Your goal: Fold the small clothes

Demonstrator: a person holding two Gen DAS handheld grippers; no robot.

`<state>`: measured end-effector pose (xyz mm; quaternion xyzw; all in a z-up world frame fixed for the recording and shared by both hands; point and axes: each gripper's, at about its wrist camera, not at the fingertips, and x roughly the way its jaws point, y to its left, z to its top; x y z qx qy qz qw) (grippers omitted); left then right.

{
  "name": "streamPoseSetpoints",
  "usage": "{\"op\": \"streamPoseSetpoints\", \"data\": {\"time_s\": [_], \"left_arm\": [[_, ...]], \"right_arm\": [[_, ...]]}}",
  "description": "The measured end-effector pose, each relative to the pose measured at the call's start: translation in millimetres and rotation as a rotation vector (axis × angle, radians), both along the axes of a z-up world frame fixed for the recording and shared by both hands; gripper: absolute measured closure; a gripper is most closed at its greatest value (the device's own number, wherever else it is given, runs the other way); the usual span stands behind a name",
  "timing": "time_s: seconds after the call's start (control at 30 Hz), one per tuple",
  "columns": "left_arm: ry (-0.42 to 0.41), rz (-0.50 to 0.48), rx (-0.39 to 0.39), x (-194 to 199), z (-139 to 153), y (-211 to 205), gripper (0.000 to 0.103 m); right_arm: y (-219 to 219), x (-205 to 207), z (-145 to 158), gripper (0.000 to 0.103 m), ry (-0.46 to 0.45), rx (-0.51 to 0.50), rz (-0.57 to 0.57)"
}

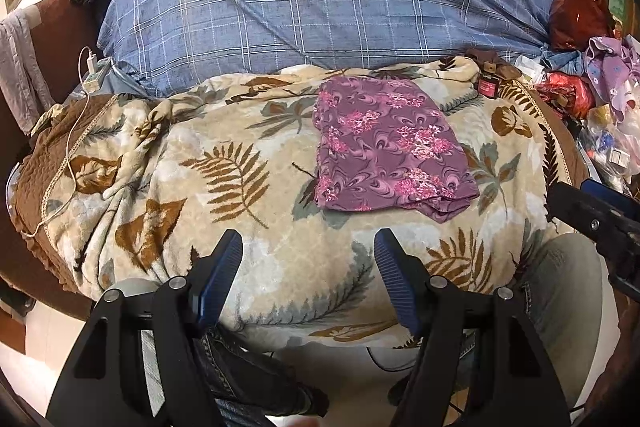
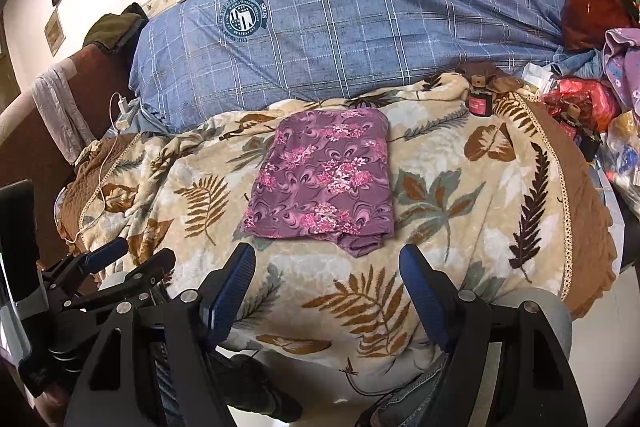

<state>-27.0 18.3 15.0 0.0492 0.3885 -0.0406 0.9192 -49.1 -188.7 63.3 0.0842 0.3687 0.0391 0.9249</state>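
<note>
A purple floral garment [image 1: 390, 143] lies folded into a flat rectangle on the leaf-patterned blanket [image 1: 224, 163]; it also shows in the right wrist view [image 2: 324, 183]. My left gripper [image 1: 308, 247] is open and empty, held back from the garment's near edge. My right gripper [image 2: 328, 259] is open and empty, just short of the garment's near edge. The right gripper also shows at the right edge of the left wrist view [image 1: 592, 207], and the left gripper at the lower left of the right wrist view [image 2: 132, 259].
A blue plaid bundle [image 1: 320, 7] lies behind the blanket [image 2: 460, 219]. A small dark jar [image 2: 480, 101] stands at the back right. Bags and clothes [image 1: 600, 75] pile up on the right. A white charger and cable [image 1: 90, 71] lie on the left.
</note>
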Motion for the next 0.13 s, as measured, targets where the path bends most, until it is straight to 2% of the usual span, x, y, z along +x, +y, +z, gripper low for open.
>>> {"op": "streamPoseSetpoints", "data": {"time_s": [0.13], "left_arm": [[0.008,-0.005,0.009,10.5,-6.8,-1.9,0.035]], "right_arm": [[-4.6,10.4,-6.4,0.027,0.009,0.008,-0.005]]}}
